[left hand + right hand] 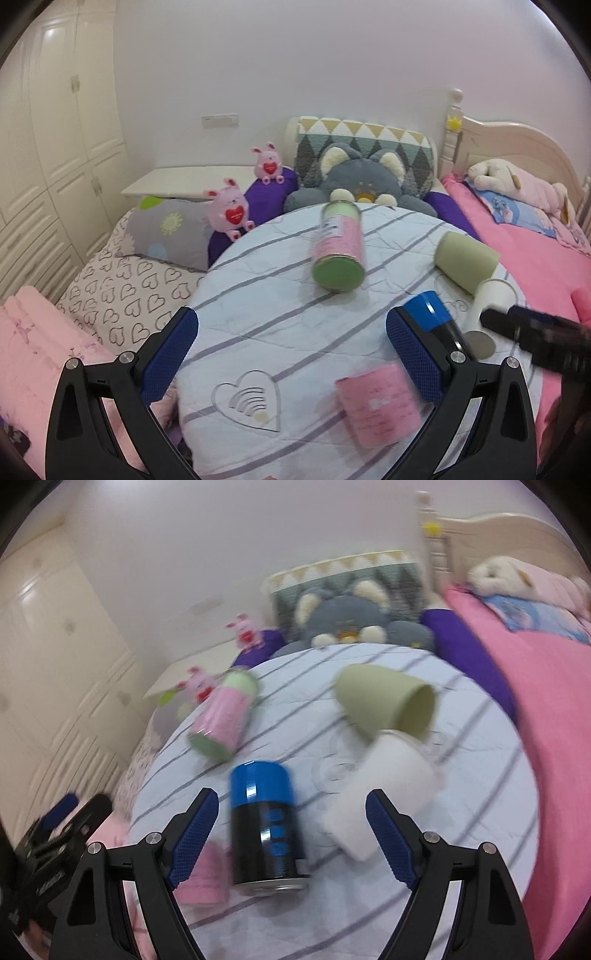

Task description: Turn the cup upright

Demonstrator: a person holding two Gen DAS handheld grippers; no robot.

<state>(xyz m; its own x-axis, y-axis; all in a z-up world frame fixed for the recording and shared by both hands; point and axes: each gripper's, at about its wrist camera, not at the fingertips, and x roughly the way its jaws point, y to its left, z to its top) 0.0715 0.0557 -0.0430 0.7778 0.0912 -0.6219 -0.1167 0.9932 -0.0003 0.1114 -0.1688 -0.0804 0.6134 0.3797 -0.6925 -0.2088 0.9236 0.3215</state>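
Note:
Several cups lie on their sides on a round table with a striped cloth. A pink and green tube cup lies at the middle, seen also in the right wrist view. A green cup and a white cup lie to the right. A blue and black cup lies between my right gripper's fingers. A pink cup lies near my left gripper. Both my left gripper and right gripper are open and empty.
The table stands against a bed with pink covers, plush toys, pillows and a heart-print sheet. A white wardrobe is at the left. The right gripper's body reaches in at the right of the left wrist view.

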